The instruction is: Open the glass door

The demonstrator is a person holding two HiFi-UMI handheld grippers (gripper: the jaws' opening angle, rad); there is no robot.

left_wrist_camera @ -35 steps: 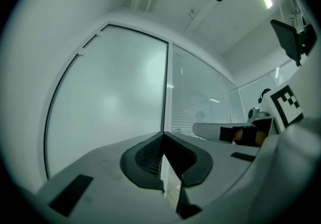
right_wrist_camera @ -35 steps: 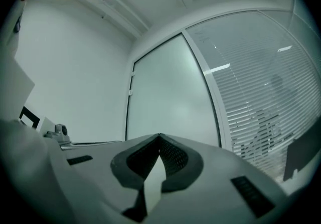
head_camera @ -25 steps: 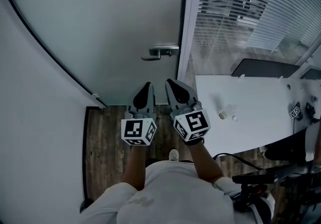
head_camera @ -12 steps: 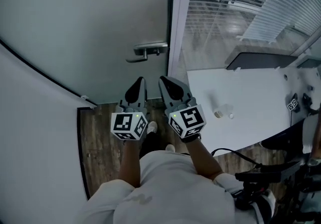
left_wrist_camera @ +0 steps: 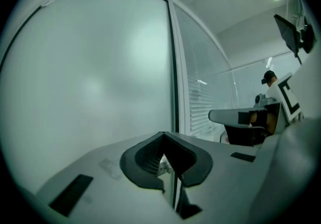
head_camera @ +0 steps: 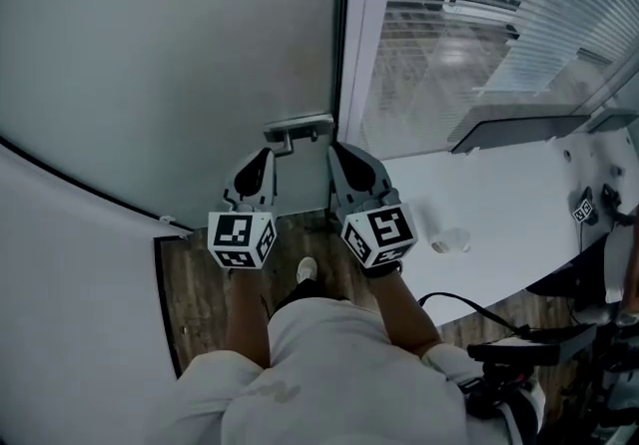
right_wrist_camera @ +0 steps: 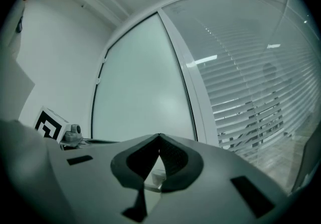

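The left gripper (head_camera: 263,158) and right gripper (head_camera: 339,151) hold their fingers shut on nothing, with the lever handle (head_camera: 300,127) of the glass door (head_camera: 180,54) just ahead between them.

left gripper (head_camera: 263,154) and right gripper (head_camera: 337,148) have come up to the door handle (head_camera: 300,130) — once well ahead of their tips, now just beyond them (left nearest).

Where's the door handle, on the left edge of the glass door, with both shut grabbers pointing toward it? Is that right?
Not quite. The door handle sits at the right edge of the glass door, beside the window with blinds, as the head view shows. The rest holds: the left gripper and the right gripper are both shut and point toward it.
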